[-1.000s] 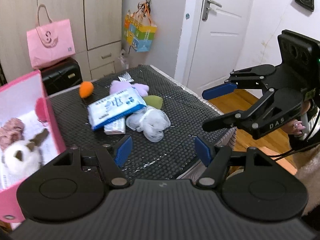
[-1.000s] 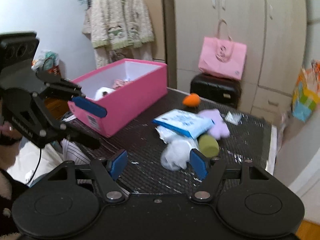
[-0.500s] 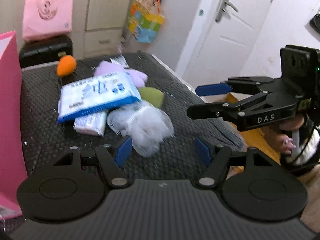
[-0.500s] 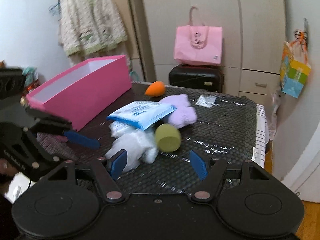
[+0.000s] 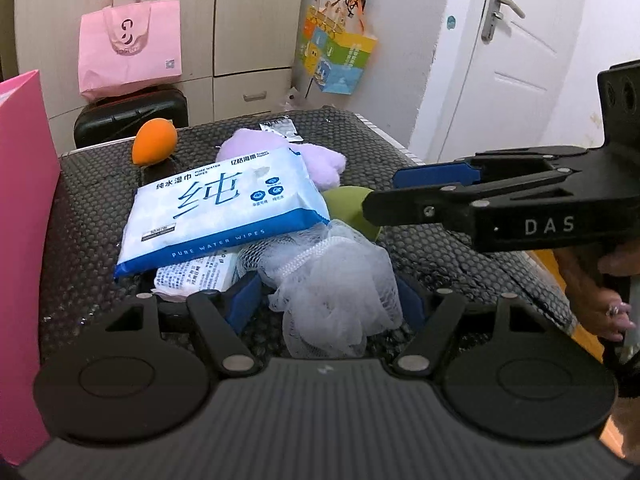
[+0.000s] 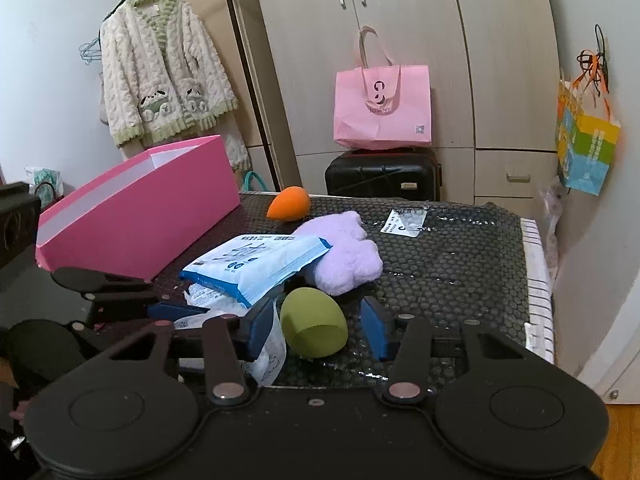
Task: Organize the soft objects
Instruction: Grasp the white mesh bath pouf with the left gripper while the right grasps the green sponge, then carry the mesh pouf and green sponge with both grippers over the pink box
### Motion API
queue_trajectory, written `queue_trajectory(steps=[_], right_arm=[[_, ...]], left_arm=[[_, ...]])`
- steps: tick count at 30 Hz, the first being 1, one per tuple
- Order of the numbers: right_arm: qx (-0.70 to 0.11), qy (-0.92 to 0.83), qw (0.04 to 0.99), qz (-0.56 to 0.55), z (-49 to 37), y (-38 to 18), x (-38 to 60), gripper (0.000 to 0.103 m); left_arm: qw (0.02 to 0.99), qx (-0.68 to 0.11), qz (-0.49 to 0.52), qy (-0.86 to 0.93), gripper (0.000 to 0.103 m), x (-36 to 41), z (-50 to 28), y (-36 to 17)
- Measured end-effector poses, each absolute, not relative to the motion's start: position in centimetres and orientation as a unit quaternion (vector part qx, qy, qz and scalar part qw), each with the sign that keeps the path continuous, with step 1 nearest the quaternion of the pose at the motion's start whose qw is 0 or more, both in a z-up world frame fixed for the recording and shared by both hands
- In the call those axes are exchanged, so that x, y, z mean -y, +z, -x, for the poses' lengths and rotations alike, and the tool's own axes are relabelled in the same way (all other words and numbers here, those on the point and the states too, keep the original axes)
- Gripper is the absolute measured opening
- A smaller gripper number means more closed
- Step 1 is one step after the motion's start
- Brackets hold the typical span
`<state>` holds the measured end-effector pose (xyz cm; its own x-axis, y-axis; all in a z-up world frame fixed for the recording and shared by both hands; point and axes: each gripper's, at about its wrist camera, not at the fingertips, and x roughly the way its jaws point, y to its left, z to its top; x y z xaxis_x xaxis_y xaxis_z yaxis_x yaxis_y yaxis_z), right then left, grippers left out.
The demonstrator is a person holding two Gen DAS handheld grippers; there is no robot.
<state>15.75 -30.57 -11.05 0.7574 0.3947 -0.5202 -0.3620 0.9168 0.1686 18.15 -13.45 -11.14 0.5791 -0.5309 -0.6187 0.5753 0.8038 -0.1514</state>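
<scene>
**Most of the pile is still on the table, both tongs poised to pick**

From my remote seat, working left to right: the pink box (image 6: 136, 220) stands at the left edge of the table (image 6: 460, 264). I can only see its outer wall and a strip of white lining from here, so I cannot tell what it already holds. I take it to be where the soft things go, though that is my reading of the task.

Next comes the heap near the middle. The wipes pack (image 5: 224, 212) lies on top, tilted, resting on a smaller tissue packet (image 5: 196, 276) and against the purple plush (image 6: 344, 252). The orange sponge (image 6: 289, 209) sits apart behind them, near the box, and a small flat sachet (image 6: 404, 222) lies further right.

My left tongs (image 5: 324, 304) are spread wide around the white mesh pouf (image 5: 332, 292), one blue pad on each side, not yet closed on it. My right tongs (image 6: 316, 328) are likewise spread wide, straddling the green sponge (image 6: 312, 322), with no squeeze that I can see.

By my judgement, six loose items are still on the table. Nothing is gripped, so sorting of this heap has yet to start, and the pouf and green sponge look like the first to go.
</scene>
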Motion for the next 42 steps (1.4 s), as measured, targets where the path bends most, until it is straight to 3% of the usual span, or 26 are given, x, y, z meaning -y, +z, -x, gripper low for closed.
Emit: queue_trajectory(steps=[10, 12, 23, 42], right_arm=[[-0.312, 0.209, 0.926, -0.043, -17.5, -12.8, 30.3, 0.054], [-0.317, 0.211, 0.923, -0.052, -17.8, -13.2, 30.4, 0.049], [-0.314, 0.203, 0.926, -0.052, -16.8, -13.2, 29.9, 0.044], [-0.336, 0.174, 0.925, -0.042, -12.1, -11.9, 29.0, 0.044]], left_arm=[[0.905, -0.305, -0.031, -0.293, 0.076, 14.4, -18.2, -11.7], [0.907, -0.303, -0.030, -0.291, 0.075, 14.5, -18.2, -11.9], [0.910, -0.311, -0.054, -0.270, 0.043, 14.8, -17.8, -11.9], [0.906, -0.306, -0.009, -0.293, 0.043, 10.9, -13.3, -11.0]])
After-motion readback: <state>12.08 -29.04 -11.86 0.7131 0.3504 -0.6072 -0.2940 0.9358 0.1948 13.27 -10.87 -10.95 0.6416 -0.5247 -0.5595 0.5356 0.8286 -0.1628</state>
